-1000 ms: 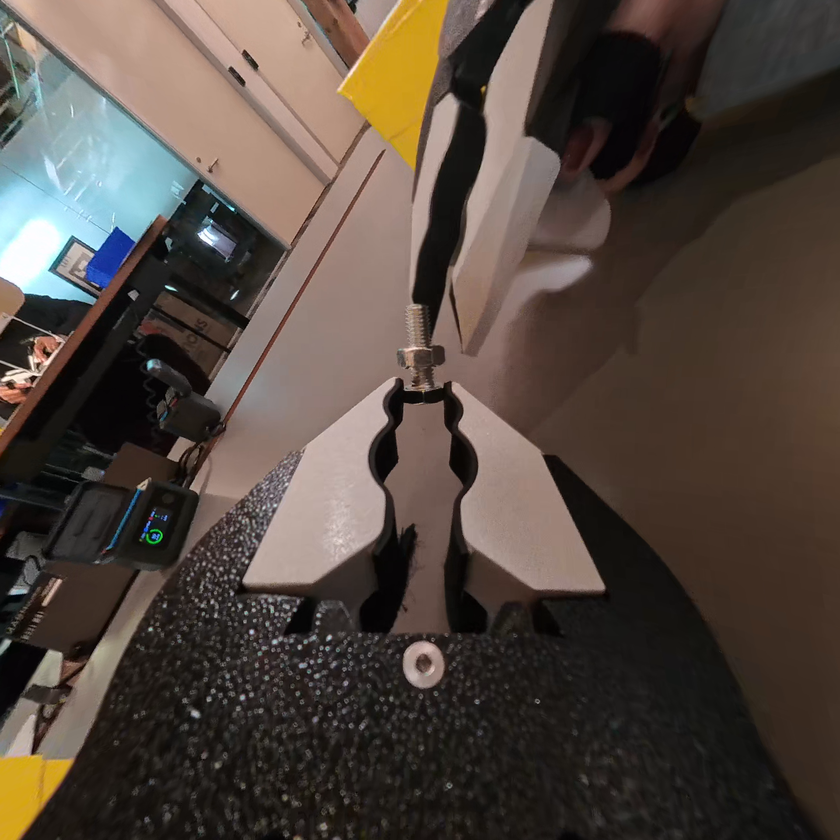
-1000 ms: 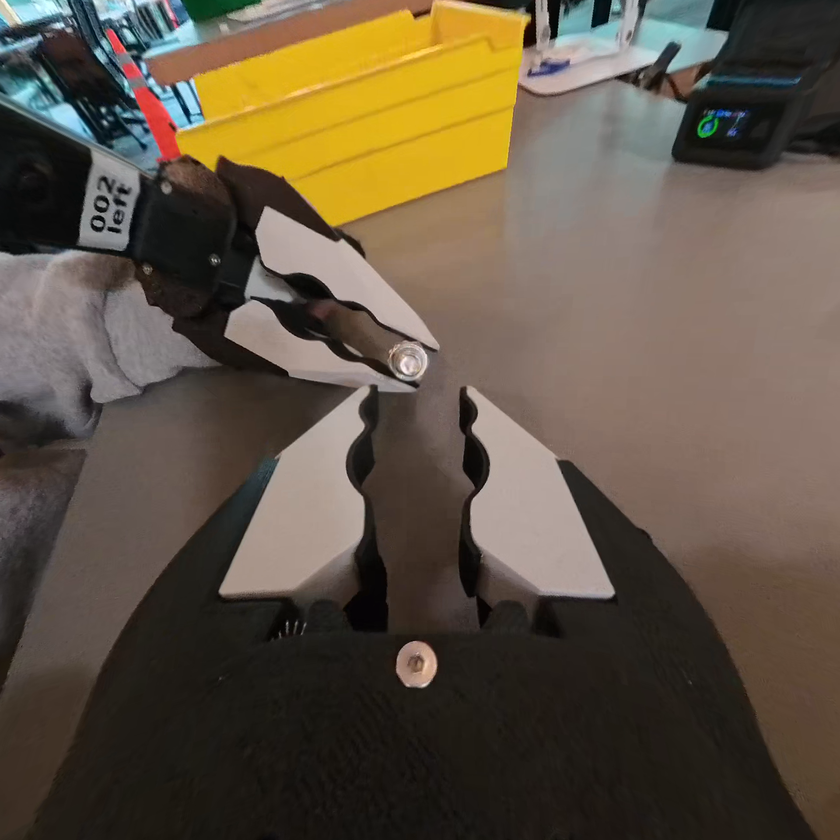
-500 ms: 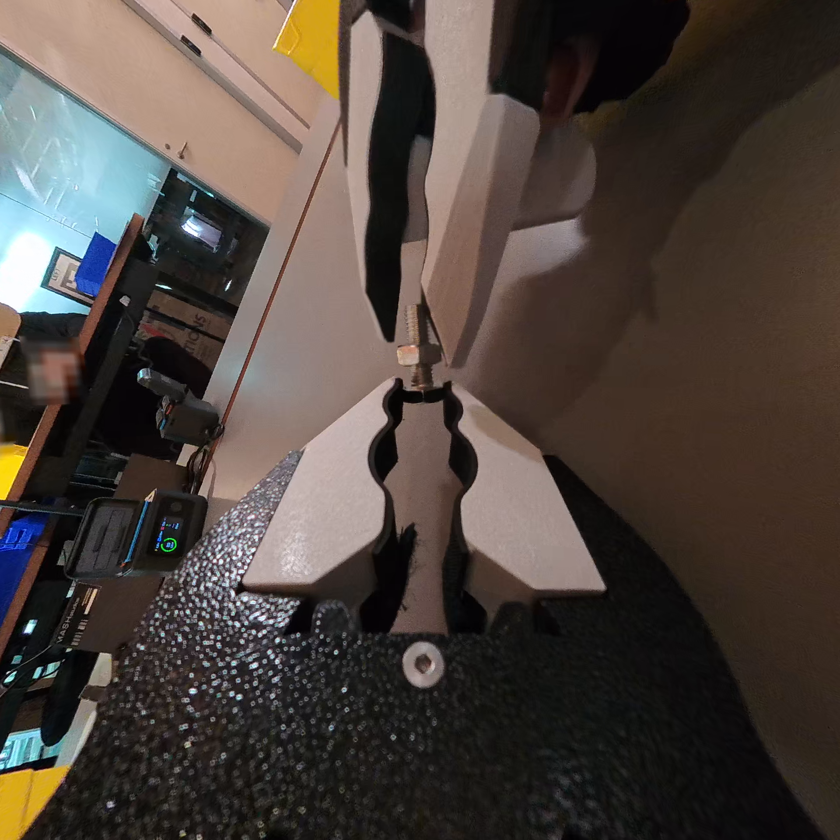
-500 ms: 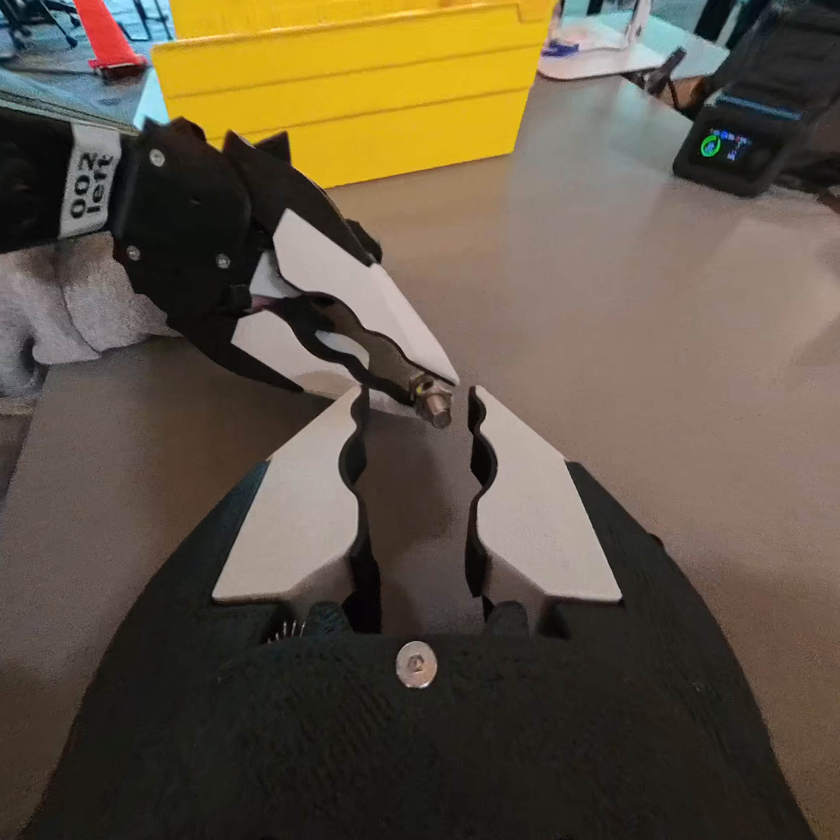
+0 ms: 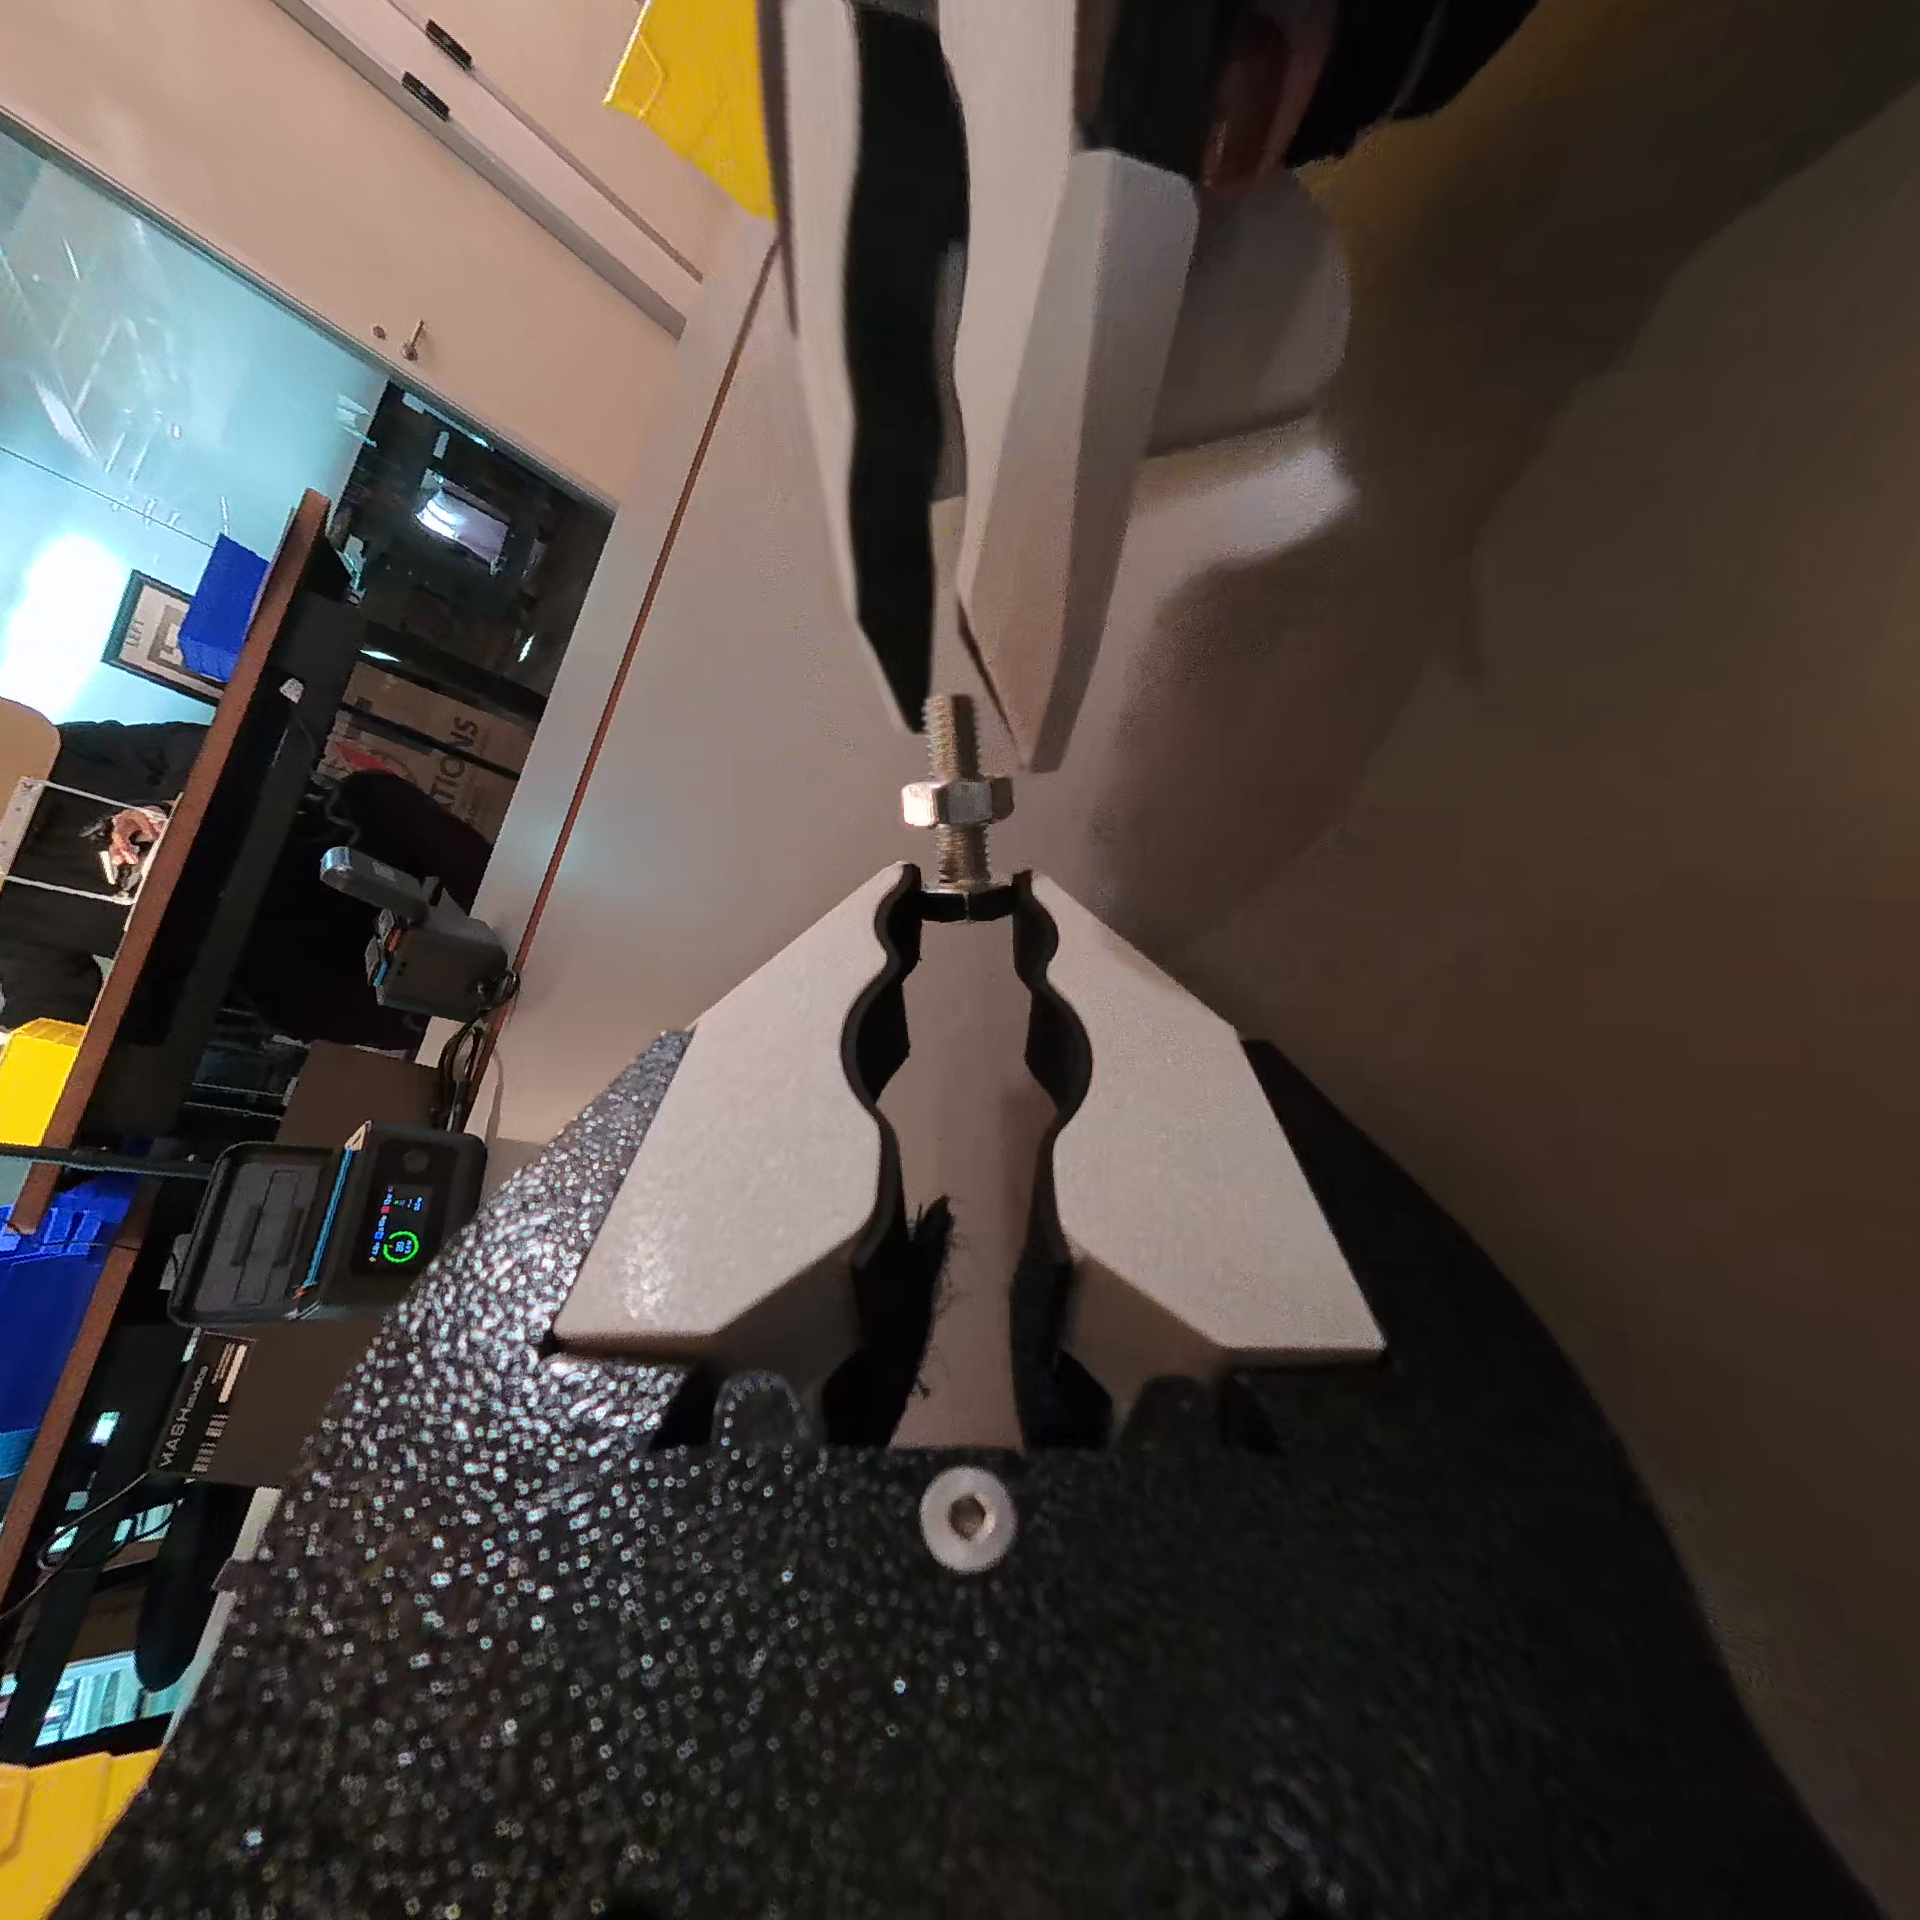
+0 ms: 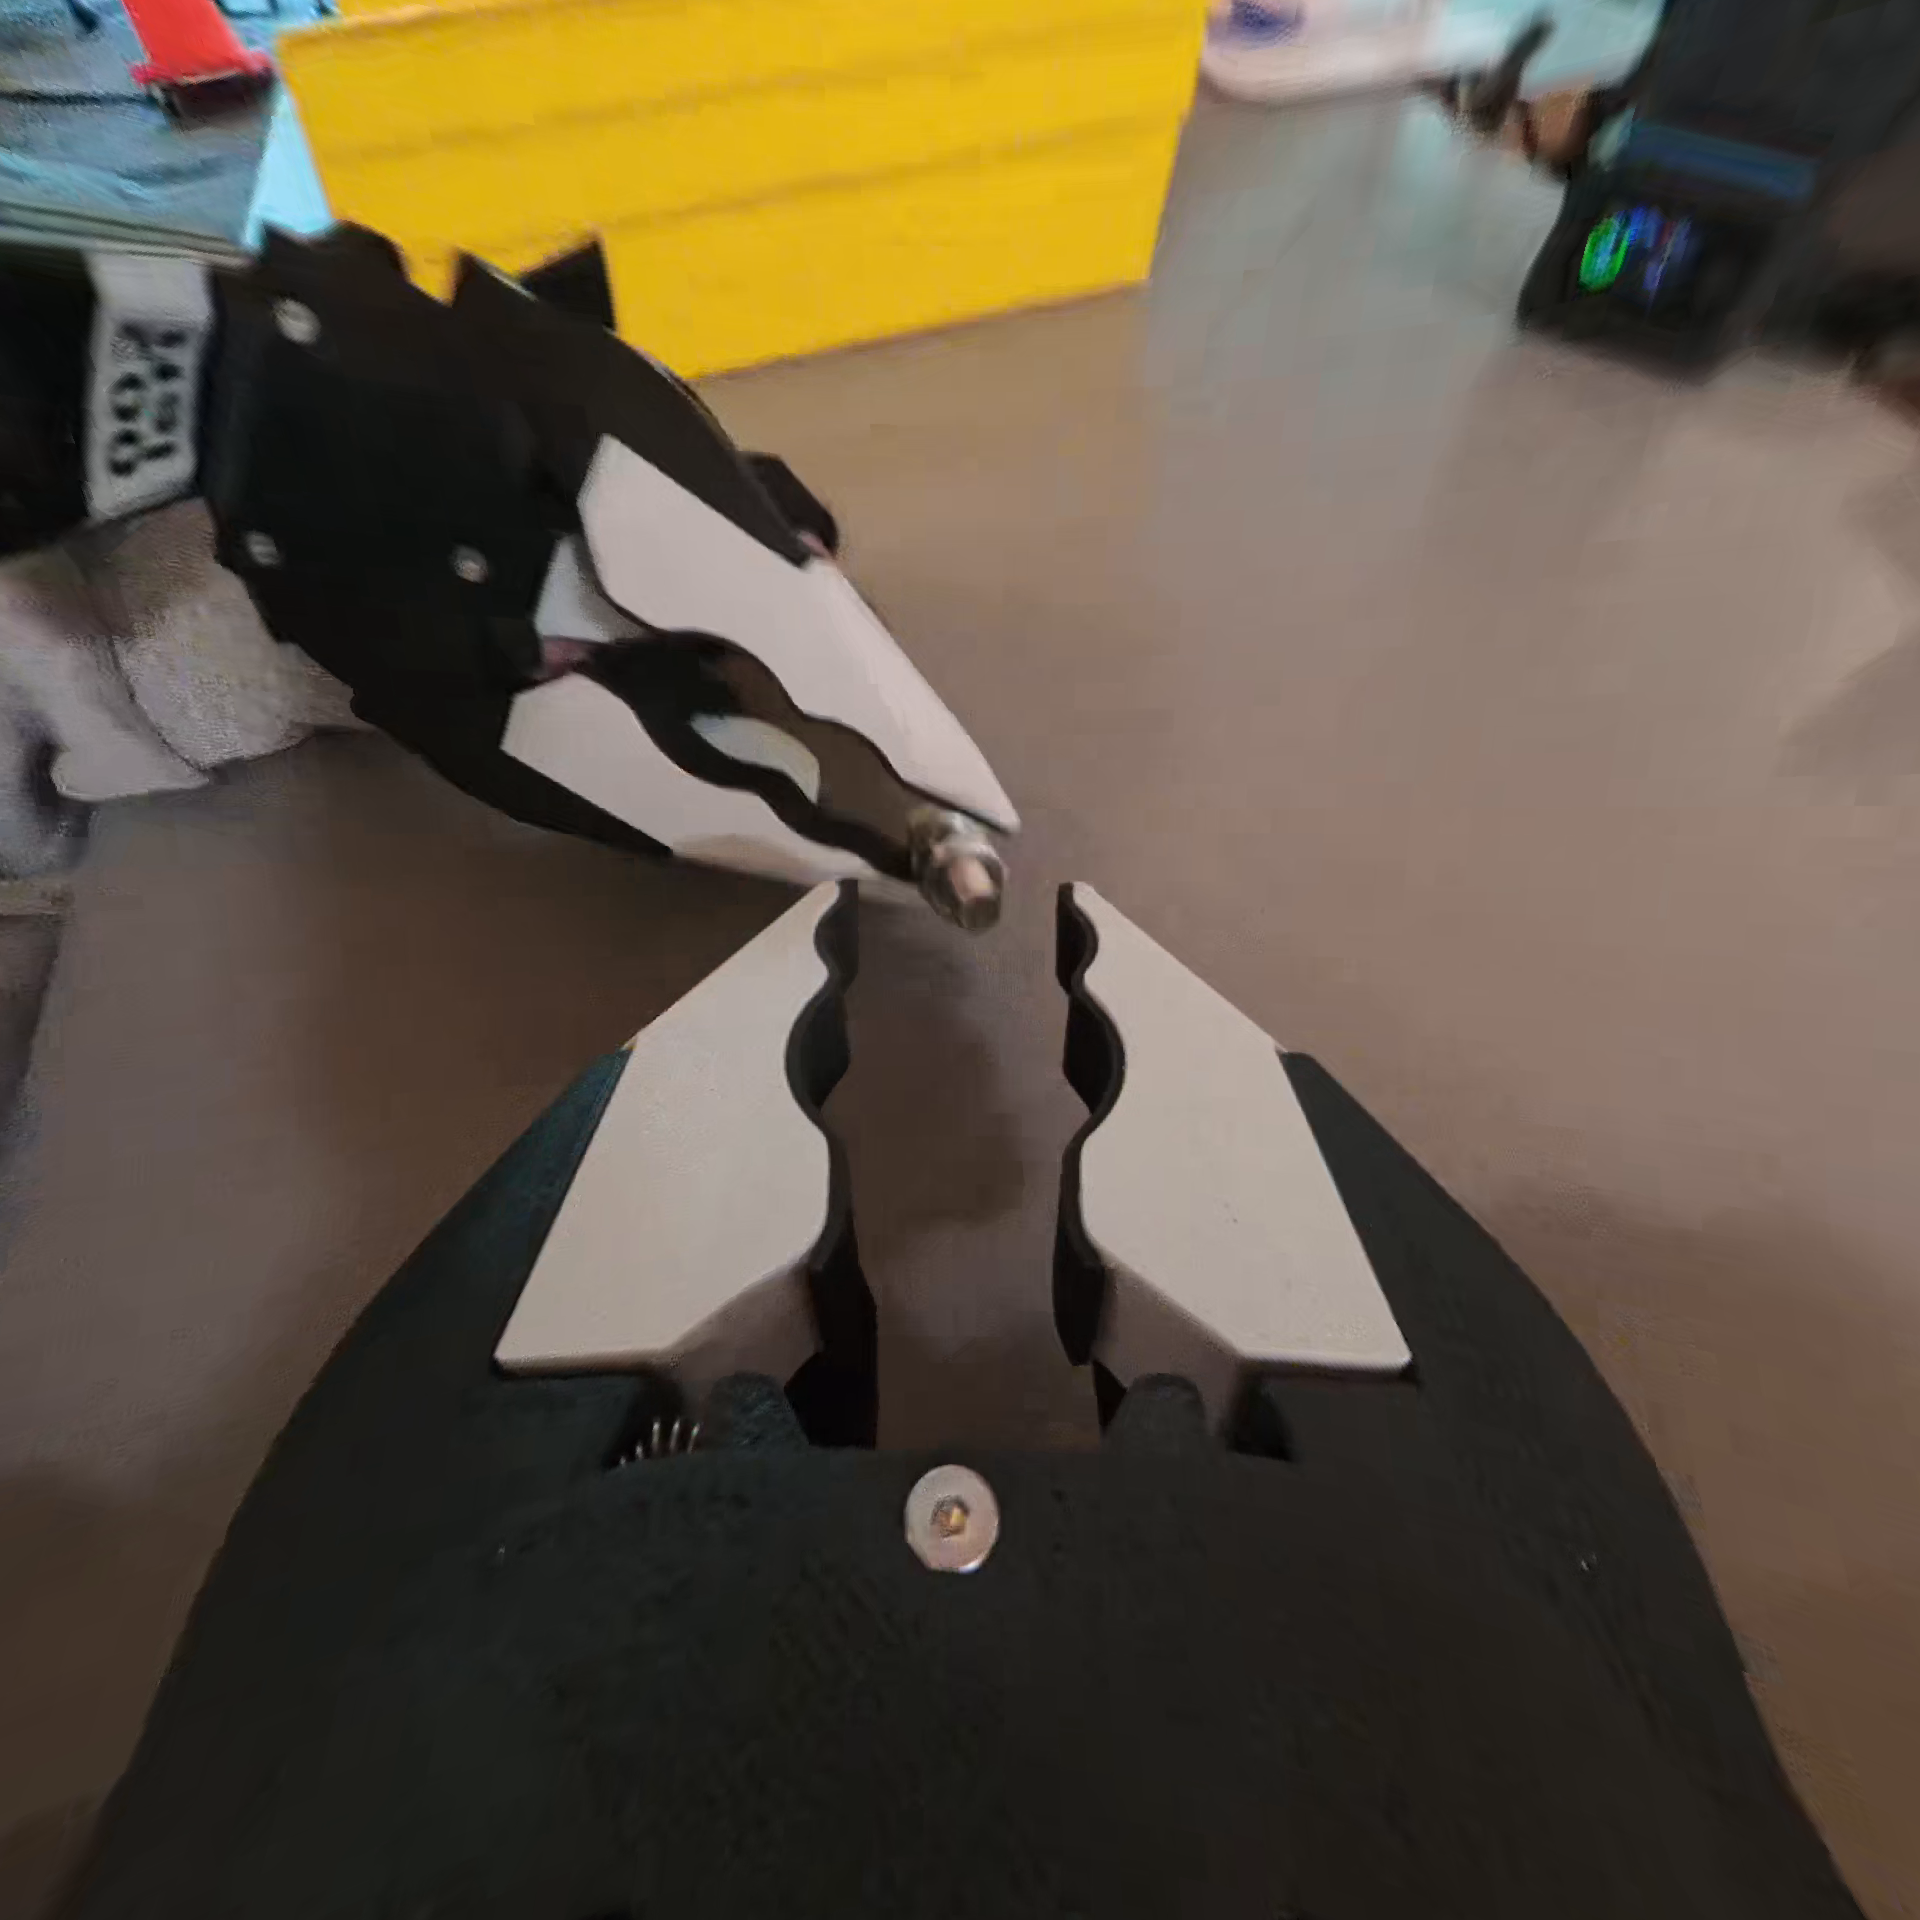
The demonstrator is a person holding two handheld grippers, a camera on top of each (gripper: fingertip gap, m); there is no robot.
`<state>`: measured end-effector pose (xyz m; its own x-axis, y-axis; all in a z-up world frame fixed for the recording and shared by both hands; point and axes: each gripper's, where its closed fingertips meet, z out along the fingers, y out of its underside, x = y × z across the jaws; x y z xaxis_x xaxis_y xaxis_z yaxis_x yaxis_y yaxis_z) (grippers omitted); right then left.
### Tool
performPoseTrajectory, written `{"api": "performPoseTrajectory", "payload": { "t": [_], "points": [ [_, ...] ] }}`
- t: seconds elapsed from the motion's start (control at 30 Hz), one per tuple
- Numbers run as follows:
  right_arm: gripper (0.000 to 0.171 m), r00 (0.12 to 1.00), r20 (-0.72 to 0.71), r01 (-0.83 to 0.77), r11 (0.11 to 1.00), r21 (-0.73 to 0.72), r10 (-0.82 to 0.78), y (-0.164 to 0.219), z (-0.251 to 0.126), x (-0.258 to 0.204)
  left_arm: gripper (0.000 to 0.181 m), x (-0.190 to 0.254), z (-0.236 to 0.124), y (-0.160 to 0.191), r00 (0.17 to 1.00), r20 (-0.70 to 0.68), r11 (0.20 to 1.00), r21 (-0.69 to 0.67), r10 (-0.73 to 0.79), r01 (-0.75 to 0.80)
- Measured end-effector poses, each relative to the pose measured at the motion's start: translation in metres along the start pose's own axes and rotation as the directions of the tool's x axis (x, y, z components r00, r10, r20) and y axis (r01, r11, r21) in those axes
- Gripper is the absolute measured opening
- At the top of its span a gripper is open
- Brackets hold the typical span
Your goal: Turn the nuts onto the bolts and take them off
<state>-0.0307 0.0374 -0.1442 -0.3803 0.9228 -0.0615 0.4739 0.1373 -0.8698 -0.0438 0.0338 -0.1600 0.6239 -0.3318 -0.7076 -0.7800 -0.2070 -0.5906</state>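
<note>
Over blurred table (image 6: 1455, 831), left tongs (image 5: 966, 899) pinch bolt (image 5: 958, 831), head hidden; right tongs (image 6: 956, 904) spread.

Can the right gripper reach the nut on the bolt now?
Probably yes. The right gripper is open, the nut sits exposed on the bolt beyond the left gripper, and nothing lies between.

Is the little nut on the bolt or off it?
On. The nut sits partway along the bolt, with thread showing both sides.
</note>
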Motion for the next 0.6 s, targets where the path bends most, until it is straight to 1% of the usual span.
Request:
{"api": "performPoseTrajectory", "payload": {
  "t": [0.07, 0.1, 0.17, 0.2, 0.27, 0.3, 0.33, 0.37, 0.4, 0.47, 0.53, 0.6],
  "points": [
    [0.037, 0.995, 0.05, -0.08, 0.996, -0.032, 0.081, 0.008, 0.002, -0.003, 0.016, 0.001, 0.0, 0.0, 1.0, 0.001, 1.0, -0.002, 0.009, -0.009],
    [0.038, 0.994, 0.06, -0.084, 0.995, -0.054, 0.087, 0.011, 0.005, -0.005, 0.016, 0.001, 0.0, 0.0, 1.0, 0.0, 1.0, -0.002, 0.01, -0.01],
    [0.039, 0.997, 0.065, -0.047, 0.995, -0.084, 0.053, 0.015, 0.012, -0.01, 0.016, 0.001, 0.0, -0.001, 1.0, -0.002, 1.0, -0.001, 0.005, -0.005],
    [0.039, 0.997, 0.067, -0.022, 0.997, -0.073, 0.027, 0.013, 0.015, -0.013, 0.016, 0.001, 0.0, -0.001, 1.0, -0.003, 1.0, -0.002, 0.004, -0.004],
    [0.051, 0.997, 0.058, 0.052, 0.999, -0.005, -0.051, 0.001, 0.017, -0.017, 0.016, 0.001, 0.0, -0.001, 1.0, -0.006, 1.0, 0.0, 0.005, -0.005],
    [0.051, 0.992, 0.072, 0.101, 0.993, 0.058, -0.105, -0.01, 0.015, -0.022, 0.016, 0.002, 0.0, -0.001, 1.0, -0.009, 1.0, 0.002, 0.007, -0.007],
    [0.044, 0.984, 0.099, 0.134, 0.983, 0.125, -0.146, -0.02, 0.011, -0.031, 0.016, 0.002, 0.0, -0.001, 1.0, -0.008, 1.0, -0.003, 0.002, -0.002],
    [0.042, 0.984, 0.095, 0.134, 0.978, 0.159, -0.15, -0.026, 0.007, -0.032, 0.016, 0.002, 0.0, -0.001, 1.0, -0.009, 1.0, -0.003, -0.003, 0.003],
    [0.041, 0.99, 0.072, 0.113, 0.984, 0.14, -0.124, -0.024, 0.005, -0.025, 0.017, 0.002, 0.0, -0.001, 1.0, -0.009, 1.0, -0.001, -0.008, 0.008],
    [0.046, 0.998, 0.045, 0.033, 0.999, 0.04, -0.035, -0.005, 0.004, -0.009, 0.016, 0.001, -0.001, -0.002, 1.0, -0.008, 1.0, 0.001, -0.015, 0.015],
    [0.046, 0.997, 0.06, -0.052, 0.998, -0.023, 0.054, 0.008, 0.005, -0.004, 0.016, 0.001, -0.001, -0.002, 1.0, -0.007, 1.0, 0.002, -0.016, 0.016],
    [0.045, 0.992, 0.087, -0.084, 0.994, -0.063, 0.09, 0.015, 0.008, -0.007, 0.016, 0.002, -0.001, -0.002, 1.0, -0.008, 1.0, 0.003, -0.015, 0.015]
  ]
}}
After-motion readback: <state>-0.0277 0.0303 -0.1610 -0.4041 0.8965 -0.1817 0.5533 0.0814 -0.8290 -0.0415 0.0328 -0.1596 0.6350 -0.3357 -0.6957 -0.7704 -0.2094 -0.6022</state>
